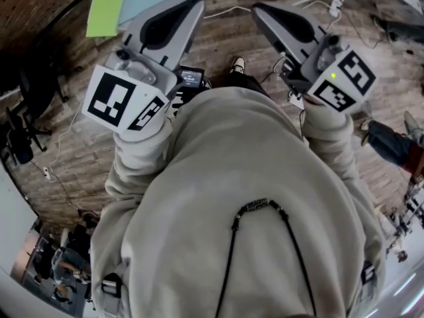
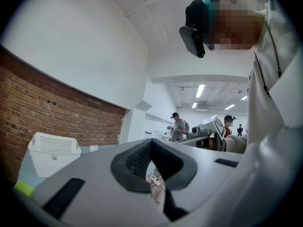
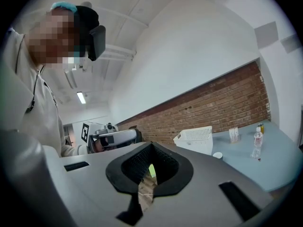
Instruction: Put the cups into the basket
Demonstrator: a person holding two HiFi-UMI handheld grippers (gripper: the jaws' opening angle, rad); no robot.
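Beige sweatshirt (image 1: 252,197) fills the head view right under the cam, black cord (image 1: 230,257) looped down the front, both sleeves reaching fwd. Left gripper (image 2: 151,141): jaws pressed together at the tips, zero btwn the pads, just a sliver of floor showing thru the slot lower down. Right gripper (image 3: 151,144): same story, clamped fully closed, holding nothing. Both are held out roughly level in front of the chest, side by side and apart from each other, above the wood-pattern floor (image 1: 73,131), tips near the table's front edge. Now the target: white perforated basket (image 3: 195,138) sits on the light-blue table (image 3: 270,169), up at the back edge against the brick wall (image 3: 222,98). One small white cup (image 3: 217,155) stands on the tabletop just beside the basket, on its front-right side in the right gripper view, not inside it. Further twd the table's right end there's a clear plastic bottle (image 3: 257,144), upright, well apart from the basket. A small pale item (image 3: 233,135) stands near the back edge btwn basket and bottle, too small to ID. Yellow-green sheet (image 1: 106,8) lies at the table's left front corner. Bg of the left gripper view: a person in a cap (image 2: 179,126) far down the room, a second person (image 2: 228,124) beyond, ceiling strip lights (image 2: 200,90) on.
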